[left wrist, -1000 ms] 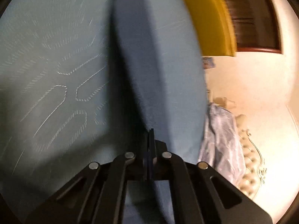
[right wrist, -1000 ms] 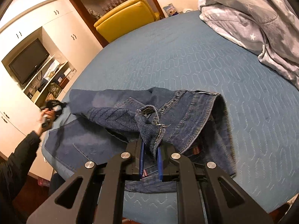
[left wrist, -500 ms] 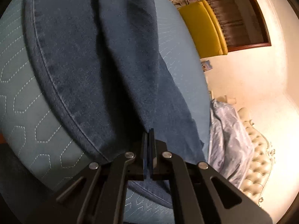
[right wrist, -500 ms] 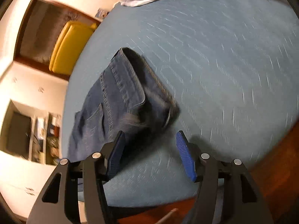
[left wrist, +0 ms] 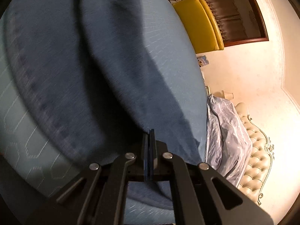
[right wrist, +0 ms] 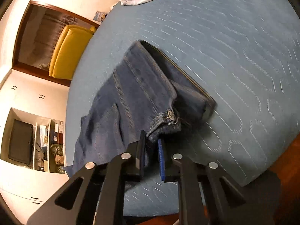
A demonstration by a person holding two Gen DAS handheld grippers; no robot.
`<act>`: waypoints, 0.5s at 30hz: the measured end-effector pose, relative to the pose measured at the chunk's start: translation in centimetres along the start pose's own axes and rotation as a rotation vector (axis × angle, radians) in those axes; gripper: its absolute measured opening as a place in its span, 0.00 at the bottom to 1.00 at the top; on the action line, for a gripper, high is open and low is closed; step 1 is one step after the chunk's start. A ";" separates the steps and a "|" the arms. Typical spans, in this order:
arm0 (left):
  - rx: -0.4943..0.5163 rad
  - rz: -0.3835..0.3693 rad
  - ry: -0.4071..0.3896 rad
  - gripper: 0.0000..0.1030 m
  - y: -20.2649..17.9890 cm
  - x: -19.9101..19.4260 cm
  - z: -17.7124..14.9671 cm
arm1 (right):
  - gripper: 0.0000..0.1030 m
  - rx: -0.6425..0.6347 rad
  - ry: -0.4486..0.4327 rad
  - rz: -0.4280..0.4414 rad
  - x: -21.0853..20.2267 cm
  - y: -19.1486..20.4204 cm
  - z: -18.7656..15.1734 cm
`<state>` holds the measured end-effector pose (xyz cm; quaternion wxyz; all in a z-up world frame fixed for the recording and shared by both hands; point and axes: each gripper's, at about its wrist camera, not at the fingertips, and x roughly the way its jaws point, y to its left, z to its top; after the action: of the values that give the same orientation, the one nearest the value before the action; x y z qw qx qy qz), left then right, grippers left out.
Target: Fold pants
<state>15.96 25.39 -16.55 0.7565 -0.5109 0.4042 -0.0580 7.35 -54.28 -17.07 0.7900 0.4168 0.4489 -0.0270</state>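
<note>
Blue denim pants [right wrist: 135, 93] lie on the blue quilted bed [right wrist: 234, 56]. In the right wrist view my right gripper [right wrist: 151, 142] is closed on a bunched waistband corner [right wrist: 165, 120] at the near edge of the pants. In the left wrist view my left gripper [left wrist: 150, 136] is shut on a fold of a pant leg [left wrist: 84, 75], which fills most of that view and drapes away over the bed [left wrist: 168, 46]. The picture is blurred by motion.
A yellow armchair [right wrist: 69, 52] stands beyond the bed by a dark doorway. A crumpled star-print duvet [left wrist: 225, 135] lies toward the tufted headboard [left wrist: 256, 159]. Shelves with a TV [right wrist: 20, 142] are on the left wall. The bed's edge and wood floor [right wrist: 285, 161] are close at right.
My right gripper let go of the waistband, swung wide open, then closed again on a waistband corner. My left gripper stayed shut on the pant leg while it moved.
</note>
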 end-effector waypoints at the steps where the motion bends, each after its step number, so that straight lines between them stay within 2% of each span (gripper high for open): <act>1: 0.002 -0.008 0.003 0.00 -0.8 0.0 0.8 | 0.12 -0.002 0.000 0.006 -0.1 1.0 1.1; 5: 0.050 -0.080 -0.024 0.00 -8.1 0.5 6.4 | 0.11 -0.071 -0.074 0.110 -1.3 9.2 8.2; 8: 0.054 -0.128 -0.066 0.00 -11.4 -1.1 7.8 | 0.11 -0.099 -0.161 0.193 -4.4 12.7 10.5; 10: 0.140 -0.144 -0.098 0.00 -12.4 -3.5 5.9 | 0.10 -0.134 -0.185 0.206 -6.4 11.7 9.7; 11: 0.162 -0.146 -0.092 0.00 -11.8 -4.2 4.5 | 0.10 -0.142 -0.173 0.162 -6.2 10.6 8.9; 12: 0.154 -0.146 -0.061 0.00 -10.1 -4.4 2.5 | 0.10 -0.137 -0.139 0.075 -5.0 8.6 7.8; 15: 0.098 -0.050 0.007 0.00 -3.7 -2.8 -2.0 | 0.10 -0.063 -0.030 -0.041 -1.6 2.5 6.0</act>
<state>13.94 23.61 -12.22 0.7775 -0.4829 0.3907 -0.0982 11.57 -57.35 -12.83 0.8087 0.3818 0.4460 -0.0351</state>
